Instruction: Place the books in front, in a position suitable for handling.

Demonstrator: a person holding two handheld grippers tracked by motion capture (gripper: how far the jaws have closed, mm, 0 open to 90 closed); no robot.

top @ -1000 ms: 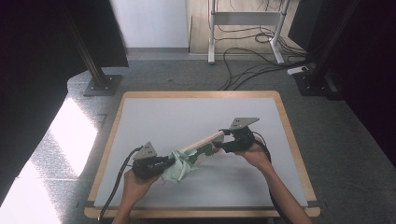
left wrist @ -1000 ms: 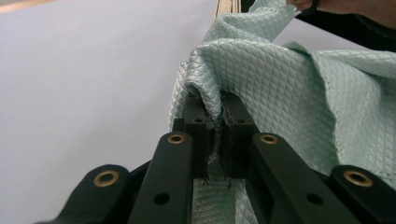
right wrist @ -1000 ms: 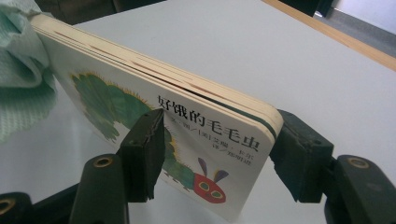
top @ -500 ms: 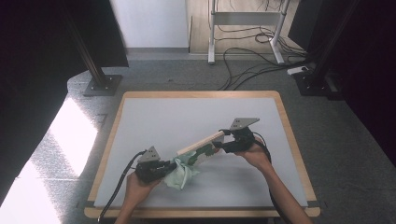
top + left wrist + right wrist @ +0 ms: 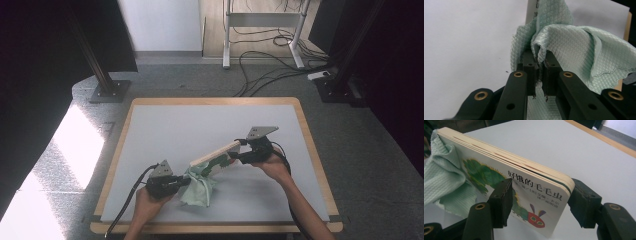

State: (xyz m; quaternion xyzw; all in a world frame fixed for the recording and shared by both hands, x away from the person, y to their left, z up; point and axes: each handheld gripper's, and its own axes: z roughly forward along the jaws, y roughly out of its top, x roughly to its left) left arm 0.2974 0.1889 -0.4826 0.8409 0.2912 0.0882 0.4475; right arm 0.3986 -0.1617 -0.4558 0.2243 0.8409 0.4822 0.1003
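The board book, with its caterpillar cover, stood tilted on edge over the middle of the white table, and I had my right gripper clamped across its thickness, one jaw pressed on the cover and the other on the back. The pale green cloth lay bunched against the book's far end, draped over that corner and trailing down to the tabletop. My left gripper was clenched tight on a pinched fold of that cloth, the pads nearly meeting with only fabric between them. I judged myself to be in the middle of wiping the book: one hand steadying it, the other working the cloth along its face. The next move, as I saw it, called for dragging the cloth up along the cover toward my right jaws without letting the book twist in their hold, and for keeping the fold from slipping out. Compared with a second earlier in the high view, my left hand had slid a little toward me and the cloth had bunched more below the book's lower end, while my right hand and the book had kept their place.
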